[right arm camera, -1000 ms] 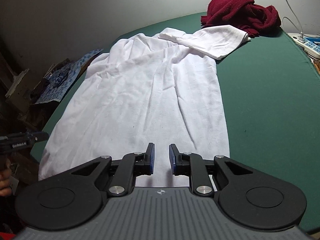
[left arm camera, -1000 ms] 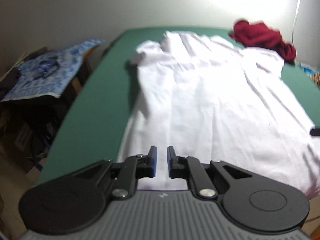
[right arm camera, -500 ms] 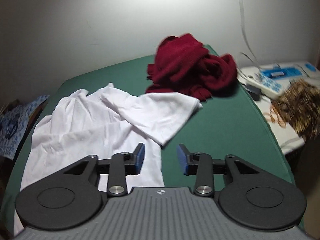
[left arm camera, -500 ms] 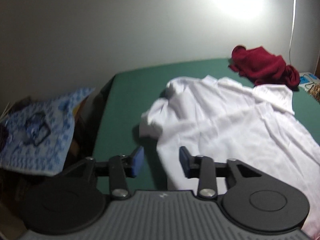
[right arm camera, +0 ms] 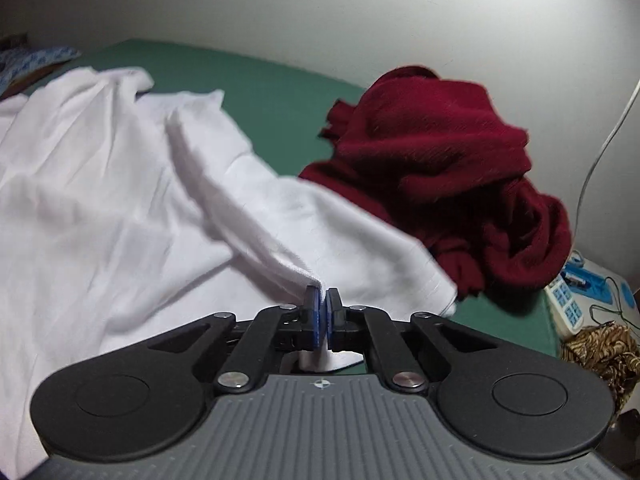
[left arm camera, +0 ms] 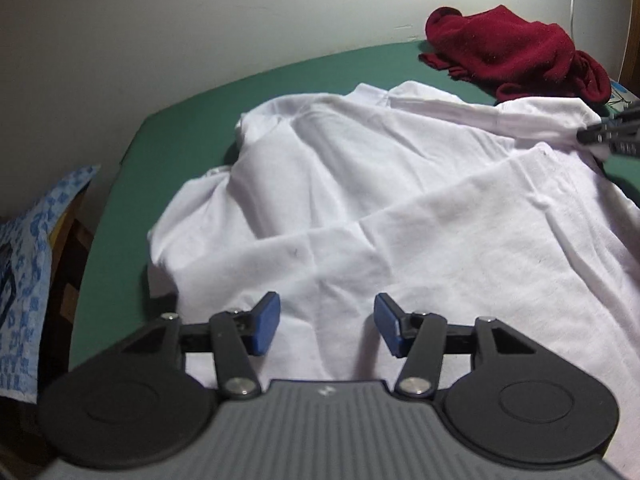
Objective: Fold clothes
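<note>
A white T-shirt (left arm camera: pixel 400 208) is spread, rumpled, over a green table top (left arm camera: pixel 168 168), reaching from beneath the left gripper (left arm camera: pixel 326 330) to well ahead of it. That gripper hangs over the shirt's left side with its jaws wide apart and nothing between them; cloth lies directly below and in front of the blue pads (left arm camera: pixel 266 322).

The right gripper (right arm camera: pixel 321 312) is pinched shut on the T-shirt at its right sleeve, and a ridge of cloth is drawn up from the pads toward the body of the shirt. In the left wrist view the same gripper (left arm camera: pixel 612 136) is seen far ahead and to the right, at the sleeve's edge.

The step in hand is judged to be the turning-in of the right sleeve. It would be done well if the sleeve were carried across the body low and taut, so that a straight crease is laid and no slack is bunched beneath. The open left gripper could be set down on the cloth near the fold line as an anchor, or closed on the opposite sleeve for a matching fold. The shirt should be kept clear of the dark red garment (right arm camera: pixel 448 176), heaped just ahead and to the right of the right gripper, touching or overlapped by the sleeve.

No container is seen. A white power strip (right arm camera: pixel 584 296) and patterned cloth (right arm camera: pixel 600 352) lie further right; blue-printed sheeting (left arm camera: pixel 24 264) lies left of the left gripper, off the table.
</note>
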